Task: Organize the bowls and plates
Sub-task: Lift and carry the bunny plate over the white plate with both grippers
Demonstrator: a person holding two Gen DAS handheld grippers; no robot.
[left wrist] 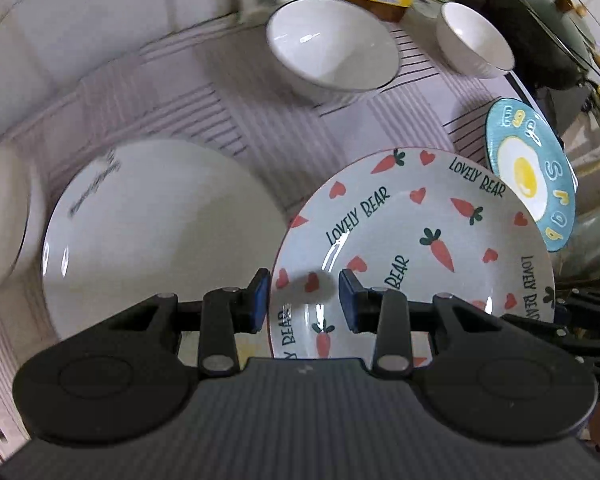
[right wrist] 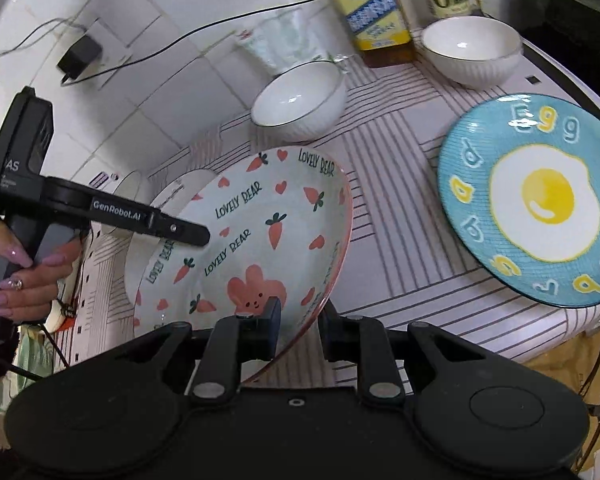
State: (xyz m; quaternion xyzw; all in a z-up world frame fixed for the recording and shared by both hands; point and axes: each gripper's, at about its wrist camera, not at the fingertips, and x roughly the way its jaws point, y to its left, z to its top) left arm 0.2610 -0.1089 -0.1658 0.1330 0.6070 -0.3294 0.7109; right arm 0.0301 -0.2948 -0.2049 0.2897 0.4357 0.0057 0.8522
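Note:
A deep plate printed with carrots, hearts and "LOVELY BEAR" (left wrist: pixel 420 220) (right wrist: pixel 268 208) hangs tilted above the striped cloth (right wrist: pixel 400 200). My right gripper (right wrist: pixel 300 320) is shut on its near rim. My left gripper (left wrist: pixel 304 300) straddles the plate's left rim, one blue pad outside and one on the inner wall, and grips it. In the right wrist view a hand holds that left gripper (right wrist: pixel 202 236) over the plate's left side. A plain white plate (left wrist: pixel 160 232) (right wrist: pixel 184 184) lies beside and partly under the carrot plate. A blue fried-egg plate (left wrist: pixel 532 176) (right wrist: pixel 540 200) lies to the right.
A larger white bowl (left wrist: pixel 332 48) (right wrist: pixel 296 100) and a smaller one (left wrist: pixel 476 40) (right wrist: pixel 472 48) stand at the back. Another white bowl (left wrist: pixel 0 216) sits far left. Bottles (right wrist: pixel 372 8) line the tiled wall, a lidded pan (left wrist: pixel 548 20) is at back right, and a plug with cable (right wrist: pixel 80 56) hangs on the wall.

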